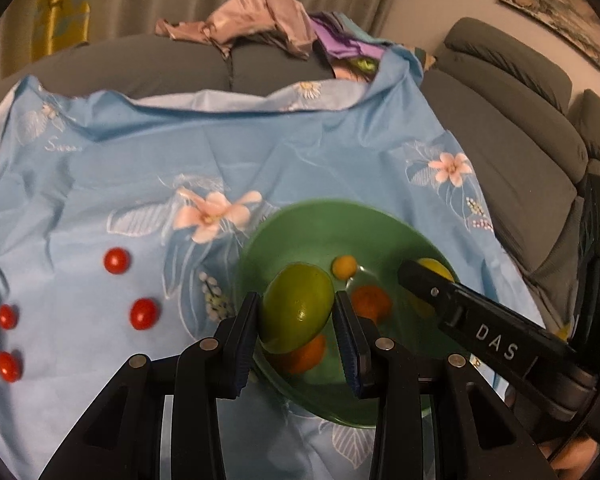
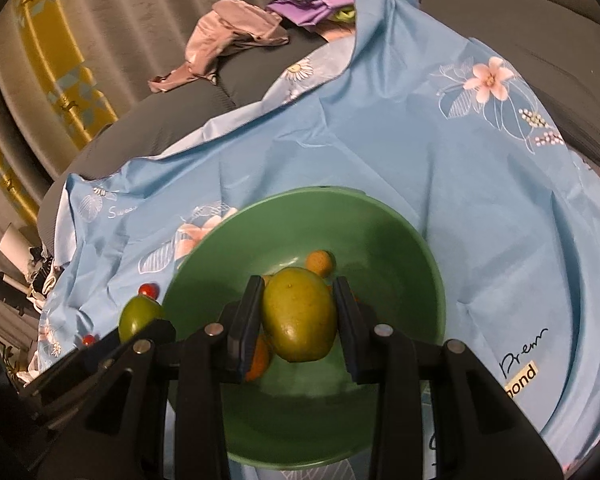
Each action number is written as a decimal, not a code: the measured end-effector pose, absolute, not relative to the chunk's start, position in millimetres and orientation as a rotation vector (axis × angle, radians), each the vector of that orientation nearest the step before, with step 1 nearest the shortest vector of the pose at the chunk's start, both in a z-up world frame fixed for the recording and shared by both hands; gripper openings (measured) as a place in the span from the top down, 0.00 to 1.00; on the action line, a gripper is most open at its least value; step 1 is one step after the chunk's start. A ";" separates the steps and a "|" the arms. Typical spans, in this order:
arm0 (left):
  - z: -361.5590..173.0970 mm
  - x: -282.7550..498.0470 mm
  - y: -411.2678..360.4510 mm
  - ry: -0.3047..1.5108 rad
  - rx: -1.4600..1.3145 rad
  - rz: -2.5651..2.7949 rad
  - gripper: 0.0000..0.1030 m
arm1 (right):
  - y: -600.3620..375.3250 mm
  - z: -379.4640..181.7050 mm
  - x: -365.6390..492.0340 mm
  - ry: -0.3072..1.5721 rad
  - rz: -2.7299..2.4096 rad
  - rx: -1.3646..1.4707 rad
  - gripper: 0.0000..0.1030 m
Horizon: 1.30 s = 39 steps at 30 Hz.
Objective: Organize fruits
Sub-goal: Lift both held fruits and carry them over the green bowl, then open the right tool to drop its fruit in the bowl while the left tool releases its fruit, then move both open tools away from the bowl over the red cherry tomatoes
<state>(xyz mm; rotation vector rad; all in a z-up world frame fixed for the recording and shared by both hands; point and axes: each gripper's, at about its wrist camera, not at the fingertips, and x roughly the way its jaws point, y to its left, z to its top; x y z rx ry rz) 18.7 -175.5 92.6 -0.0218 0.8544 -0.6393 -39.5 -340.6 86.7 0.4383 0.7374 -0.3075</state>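
Note:
My left gripper is shut on a green oval fruit and holds it above the near left part of a green bowl. In the bowl lie two oranges and a small yellow-orange fruit. My right gripper is shut on a yellow-green oval fruit over the middle of the bowl. In the left wrist view the right gripper reaches in from the right. In the right wrist view the left gripper shows at the bowl's left rim with its green fruit.
Several red cherry tomatoes lie on the light blue flowered cloth to the left of the bowl. The cloth covers a grey sofa. Crumpled pink and purple fabric lies at the back. Curtains hang behind.

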 end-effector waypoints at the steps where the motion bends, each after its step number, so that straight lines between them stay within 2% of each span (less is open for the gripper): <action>1: 90.4 18.7 -176.6 0.862 -0.018 -0.643 0.65 | -341.3 85.2 -38.8 0.743 -0.311 0.440 0.65; 21: 75.4 13.3 -193.1 0.905 0.018 -0.696 0.64 | -347.5 73.6 -33.4 0.800 -0.352 0.440 0.64; 23: 79.7 12.3 -191.6 0.882 0.003 -0.703 0.64 | -347.9 75.2 -34.0 0.792 -0.345 0.445 0.61; 27: 90.7 9.3 -182.5 0.861 -0.009 -0.714 0.61 | -346.5 81.0 -37.5 0.757 -0.326 0.456 0.45; 32: 105.3 11.1 -141.9 0.824 -0.041 -0.612 0.61 | -339.0 86.1 -36.7 0.741 -0.297 0.445 0.46; 39: 115.1 21.8 -42.5 0.807 -0.129 -0.283 0.61 | -311.9 95.9 -28.5 0.723 -0.195 0.402 0.46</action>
